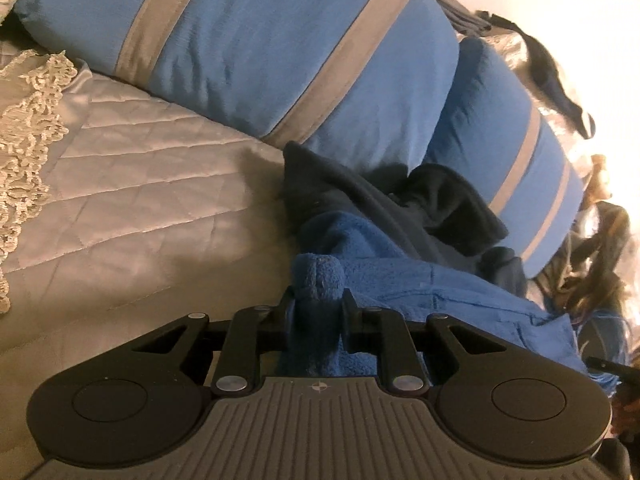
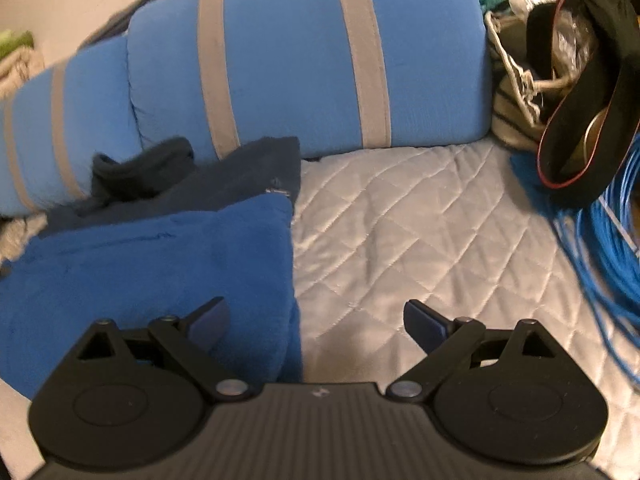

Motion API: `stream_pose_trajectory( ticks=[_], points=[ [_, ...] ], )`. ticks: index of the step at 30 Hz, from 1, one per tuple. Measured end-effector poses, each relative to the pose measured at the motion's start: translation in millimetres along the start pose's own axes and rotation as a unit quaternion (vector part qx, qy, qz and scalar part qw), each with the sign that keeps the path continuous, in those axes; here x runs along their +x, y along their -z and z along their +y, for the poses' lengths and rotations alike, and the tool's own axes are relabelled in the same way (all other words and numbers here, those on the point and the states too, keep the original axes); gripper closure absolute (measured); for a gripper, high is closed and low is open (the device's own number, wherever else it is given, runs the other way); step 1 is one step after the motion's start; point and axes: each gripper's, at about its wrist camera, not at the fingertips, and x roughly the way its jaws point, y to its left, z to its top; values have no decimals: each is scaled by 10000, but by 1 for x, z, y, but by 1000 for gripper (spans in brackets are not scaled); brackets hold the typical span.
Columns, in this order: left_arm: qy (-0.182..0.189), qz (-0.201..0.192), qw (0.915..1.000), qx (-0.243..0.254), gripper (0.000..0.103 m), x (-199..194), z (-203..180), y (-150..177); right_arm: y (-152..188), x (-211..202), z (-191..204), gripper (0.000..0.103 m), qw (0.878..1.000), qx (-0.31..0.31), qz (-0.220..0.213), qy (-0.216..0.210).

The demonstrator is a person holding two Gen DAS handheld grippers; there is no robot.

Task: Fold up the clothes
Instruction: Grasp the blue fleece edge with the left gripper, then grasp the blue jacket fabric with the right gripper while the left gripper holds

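Garments number two: blue fleece [image 2: 152, 272], dark piece [image 2: 224, 176].

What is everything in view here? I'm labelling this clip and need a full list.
fleece garment: one, bright blue, on the bedspread, bunched fold pinched in the left tongs
dark garment: one, navy, behind the fleece, against the pillows
striped pillows: two, blue with grey bands, along the back
quilted bedspread: one, silver-grey, under everything
lace trim: one, cream, left edge
cable coil: one, blue, right side
left tongs: black, shut on fleece
right tongs: black, open, over the fleece's edge
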Motion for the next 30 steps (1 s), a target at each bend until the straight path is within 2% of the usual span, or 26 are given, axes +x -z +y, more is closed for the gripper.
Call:
stream_pose_trajectory(
  ticks=[8, 11, 14, 18, 22, 26, 30],
  points=[
    [-211, 36, 9998, -10, 82, -1, -7, 0, -3, 0, -5, 5, 9999, 64, -51, -63],
    [-236, 37, 9997, -28, 82, 0, -7, 1, -4, 4, -9, 5, 9996, 139, -88, -233],
    [-227, 26, 9997, -75, 82, 1, -6, 2, -4, 11, -21, 5, 9946, 289, -275, -962],
    [-222, 25, 9997, -74, 82, 0, -5, 3, -8, 32, -44, 7, 9786, 574, -503, -1909],
    [-200, 43, 9998, -35, 82, 1, -4, 2, -15, 58, -60, 16, 9661, 559, -546, -2459],
    [-145, 50, 9999, -25, 82, 4, -1, 4, -20, 83, -68, 23, 9456, 672, -474, -3148],
    [-56, 33, 9999, -94, 82, 7, 4, 7, -22, 107, -75, 33, 9322, 1010, -370, -3457]
  ],
)
